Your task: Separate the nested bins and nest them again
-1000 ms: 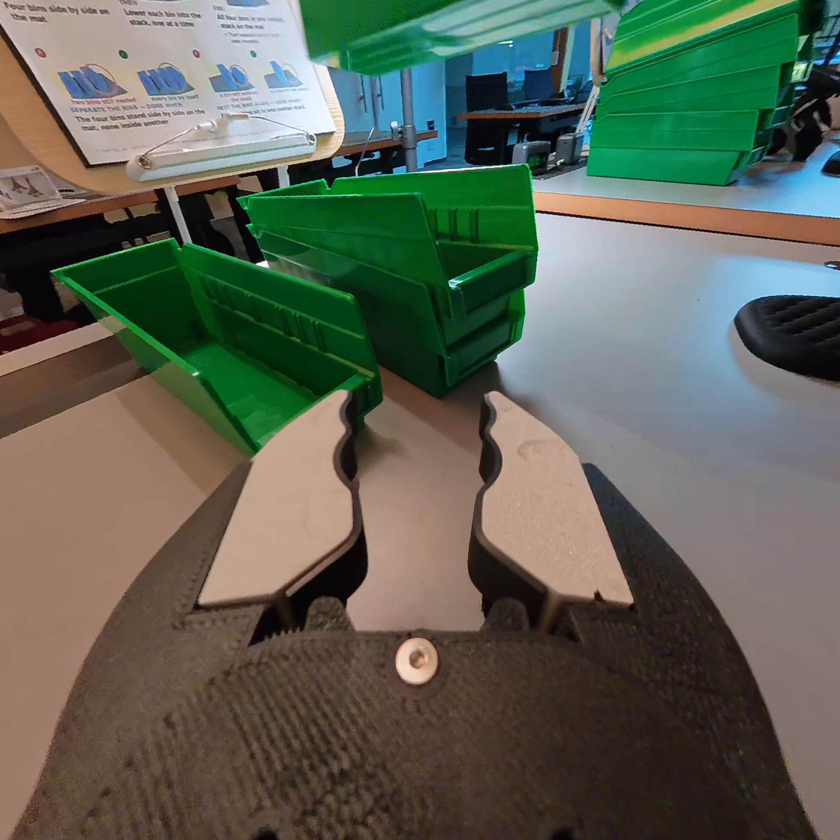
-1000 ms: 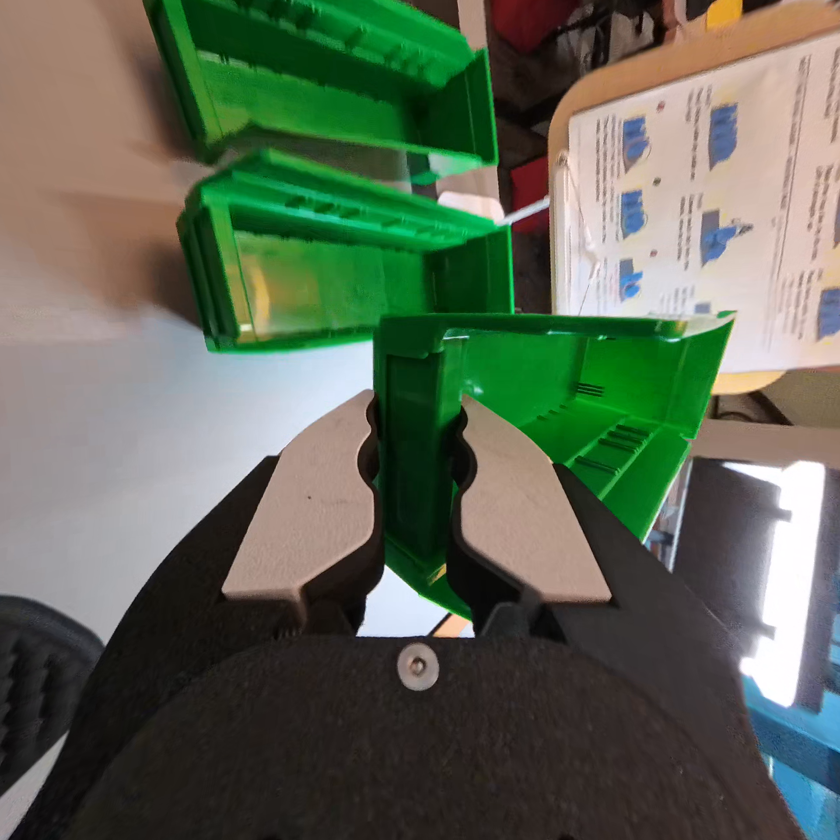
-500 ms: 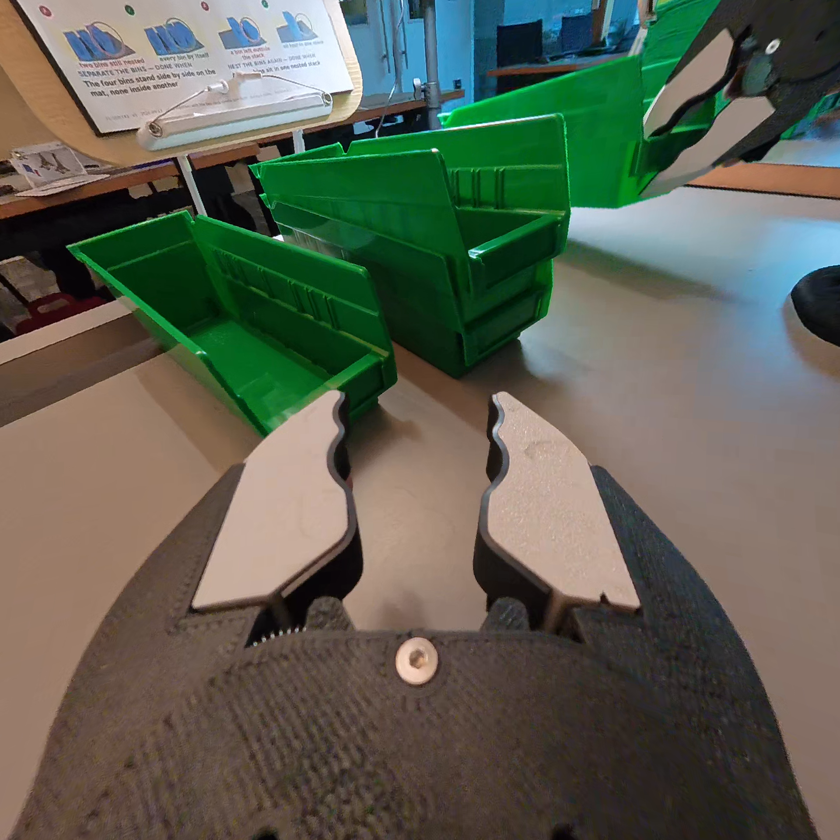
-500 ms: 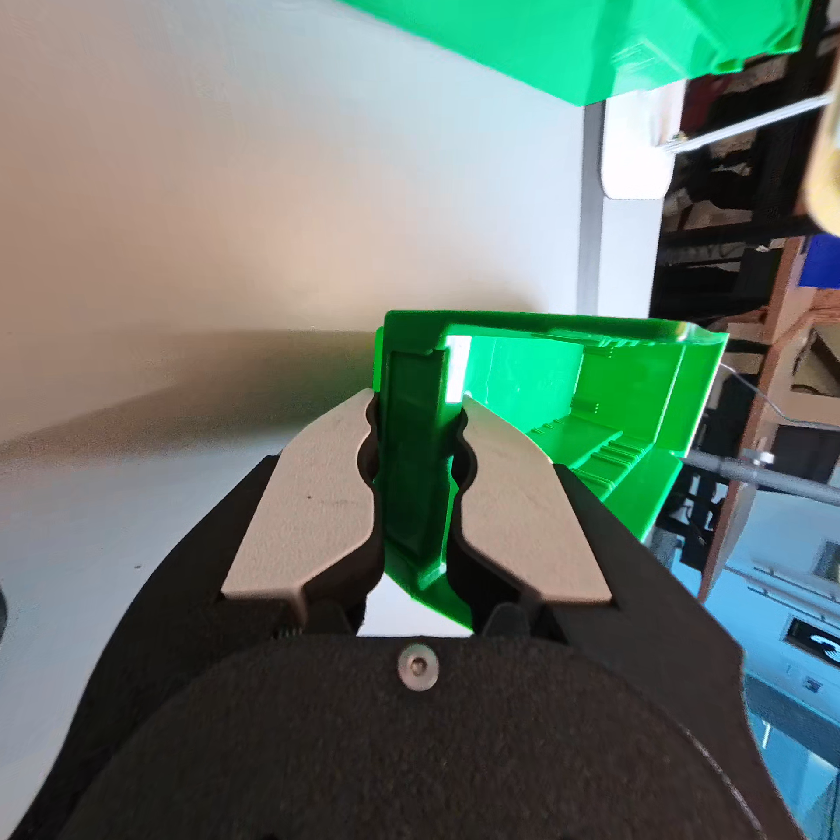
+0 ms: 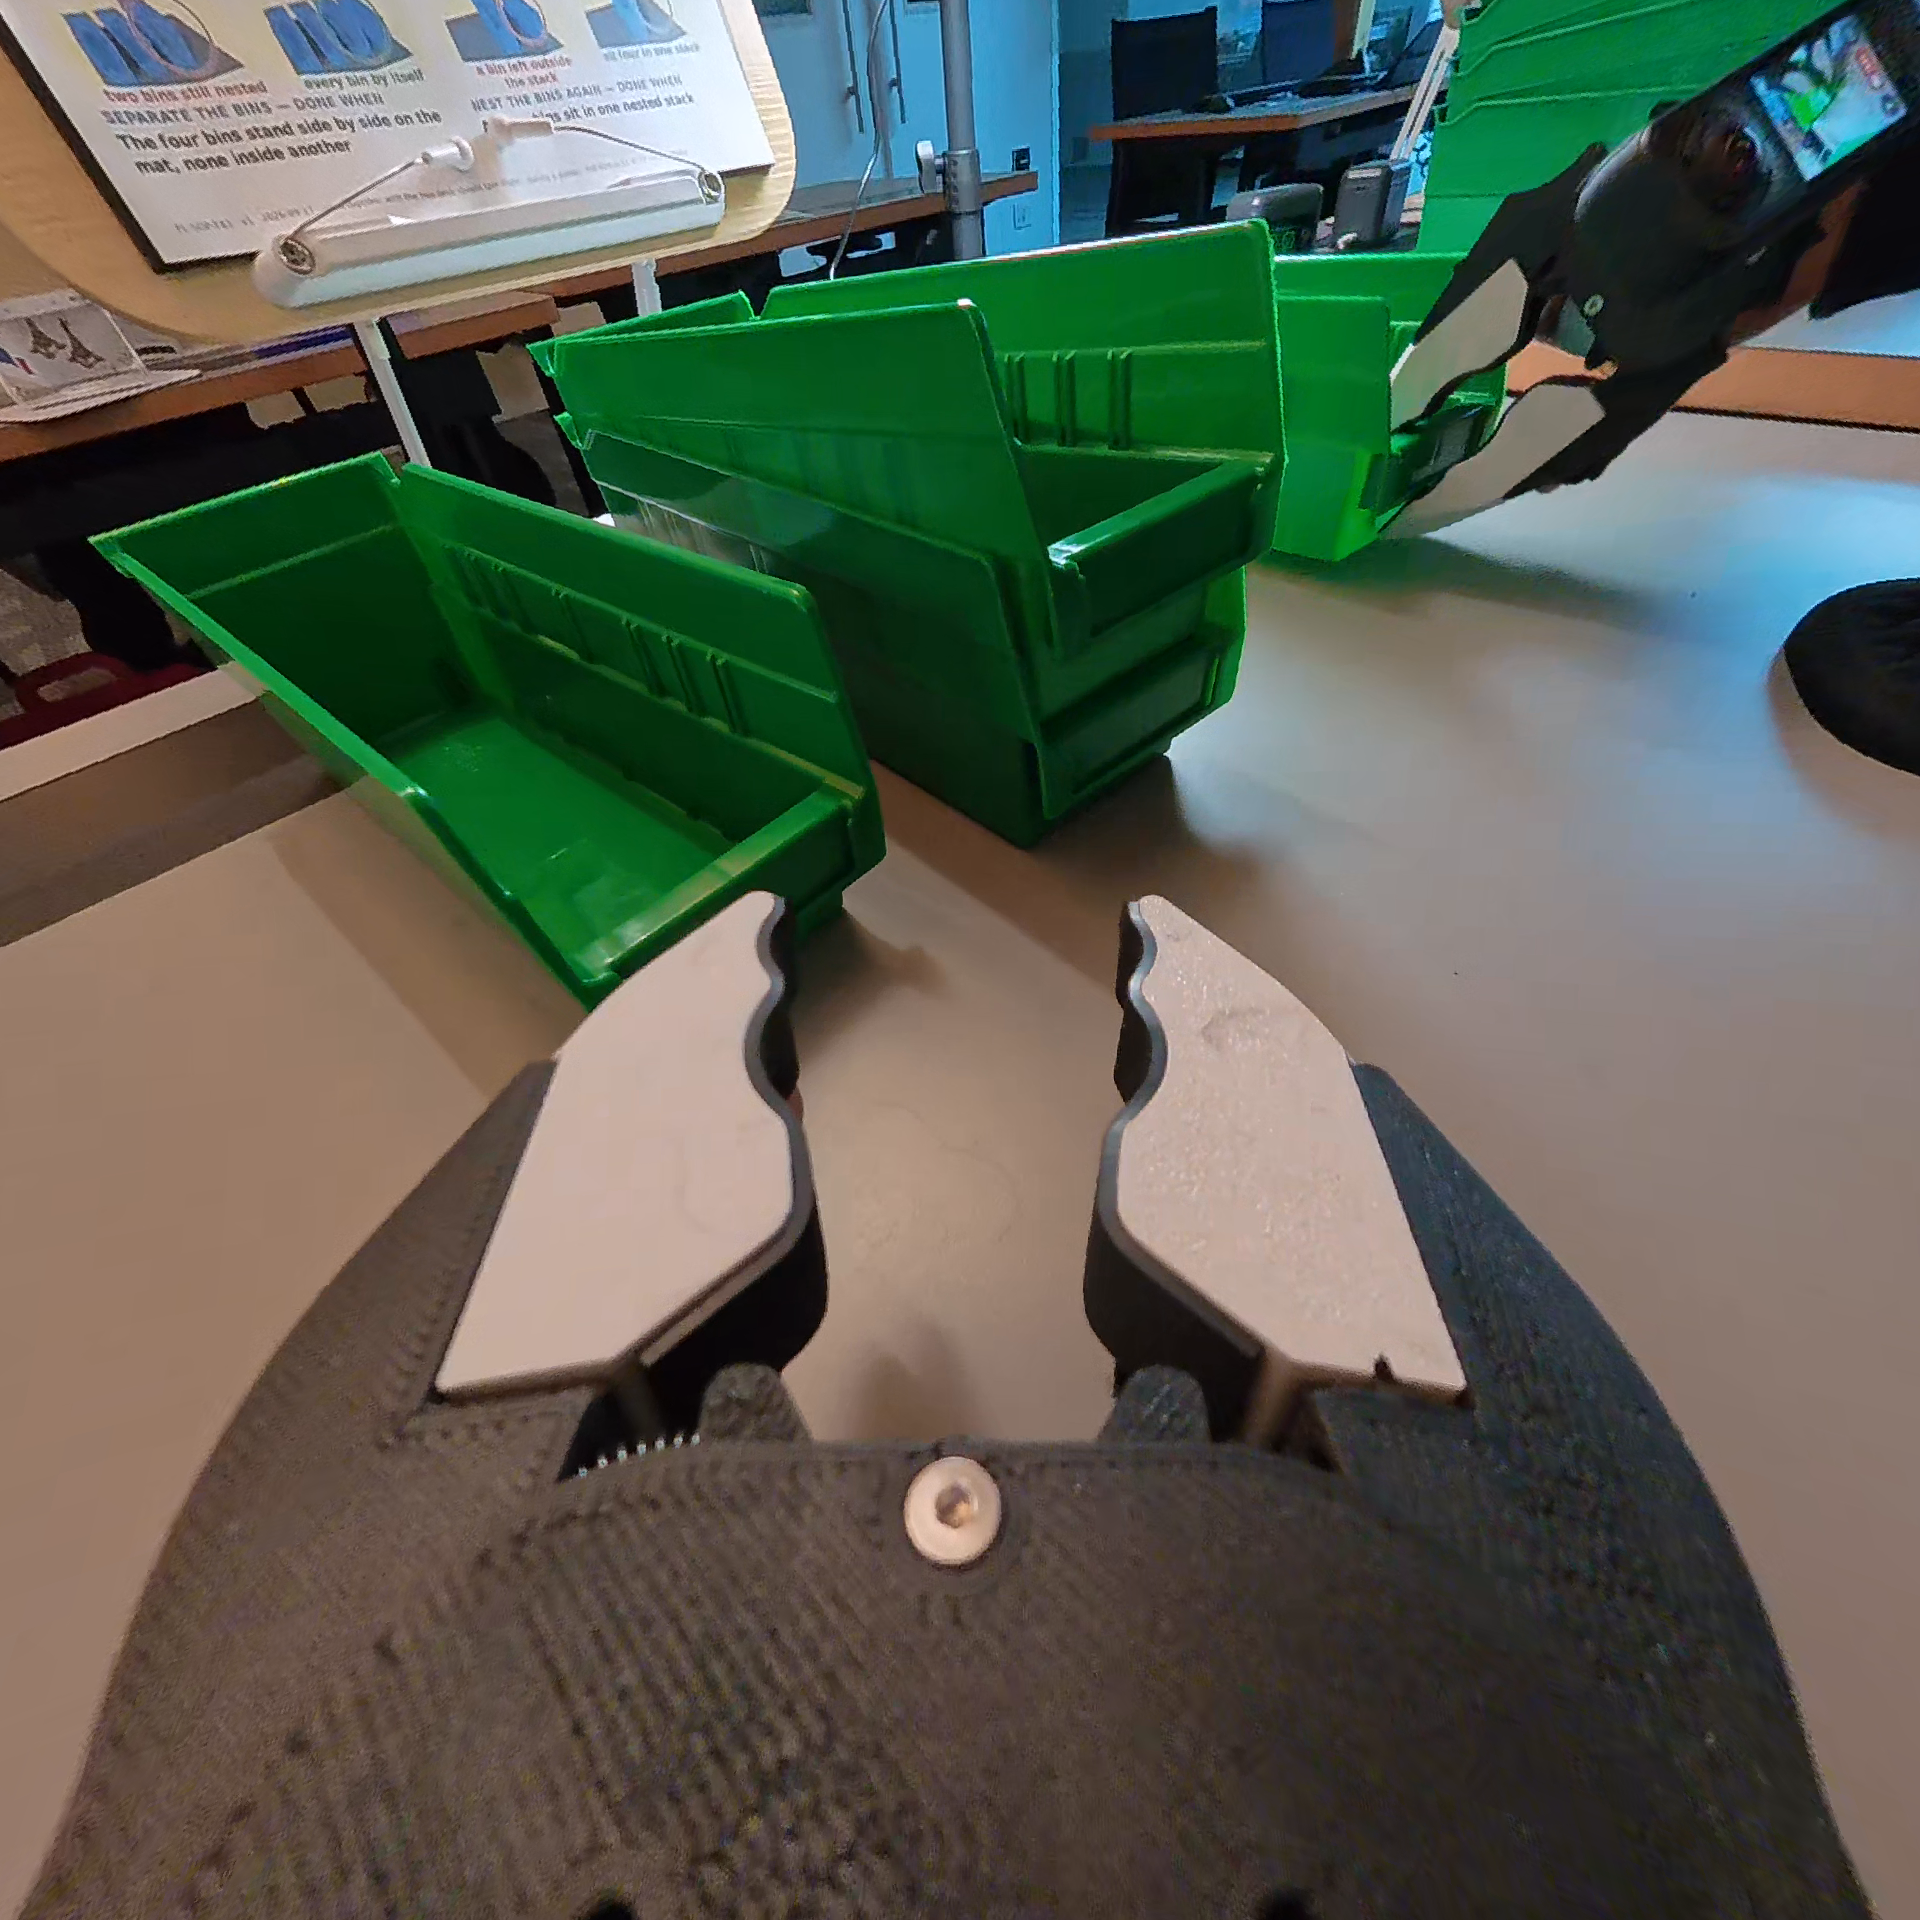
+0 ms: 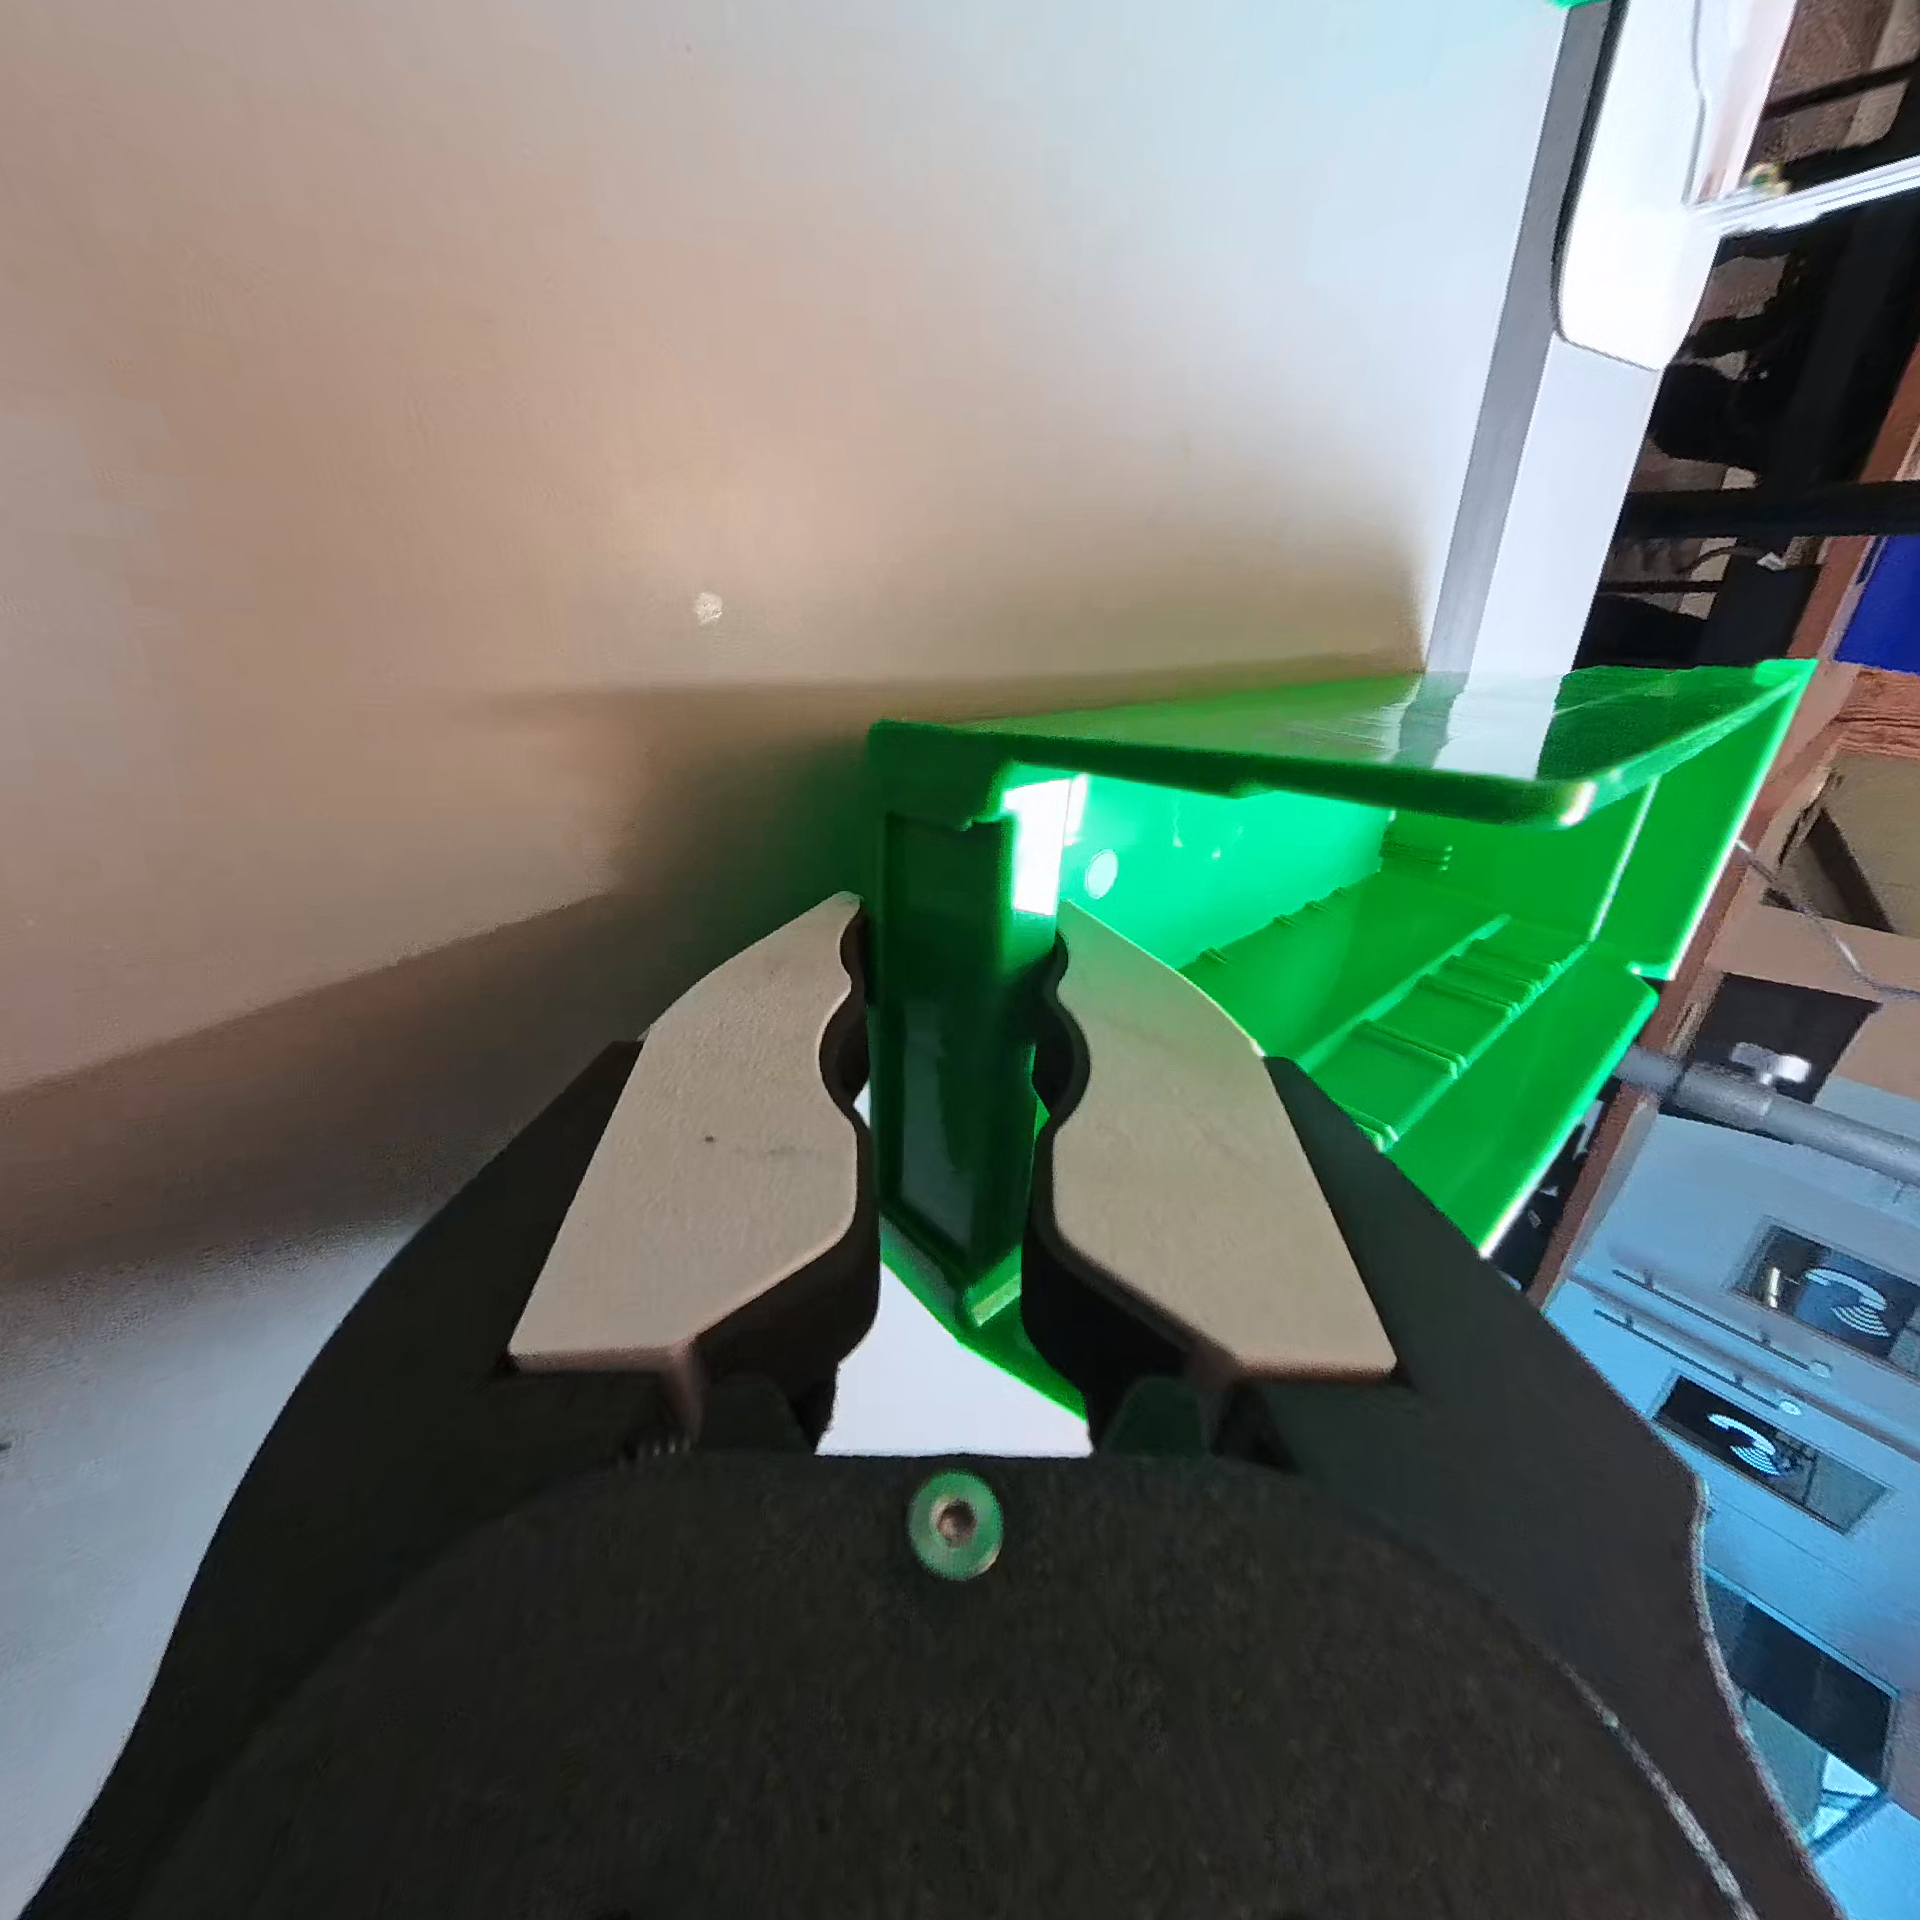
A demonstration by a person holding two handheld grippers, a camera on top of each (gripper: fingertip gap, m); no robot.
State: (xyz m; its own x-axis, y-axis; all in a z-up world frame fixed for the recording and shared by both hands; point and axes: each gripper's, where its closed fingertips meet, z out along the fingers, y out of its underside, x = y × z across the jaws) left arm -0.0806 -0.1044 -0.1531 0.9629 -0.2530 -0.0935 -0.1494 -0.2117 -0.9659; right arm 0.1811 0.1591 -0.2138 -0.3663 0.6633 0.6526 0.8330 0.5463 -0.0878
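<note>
My left gripper (image 5: 951,920) is open and empty, low over the table, just in front of a single green bin (image 5: 499,707) at the left. A stack of two nested green bins (image 5: 935,540) stands in the middle, the upper one tilted. My right gripper (image 6: 956,925) is shut on the front lip of a third green bin (image 6: 1455,935). In the left wrist view this bin (image 5: 1335,416) is to the right of the stack, at or just above the table, with the right gripper (image 5: 1465,416) on its front. I cannot tell if it touches the table.
A clipboard with an instruction sheet (image 5: 416,114) stands on a stand behind the bins. A black ribbed object (image 5: 1860,675) lies at the right edge of the grey table (image 5: 1455,935). More green bins (image 5: 1538,104) are stacked on a far table. Left tips to right tips: about 40 cm.
My right gripper has carried its bin from high above the stack down to the table's level, to the right of the stack. My left gripper has stayed open and nearly still.
</note>
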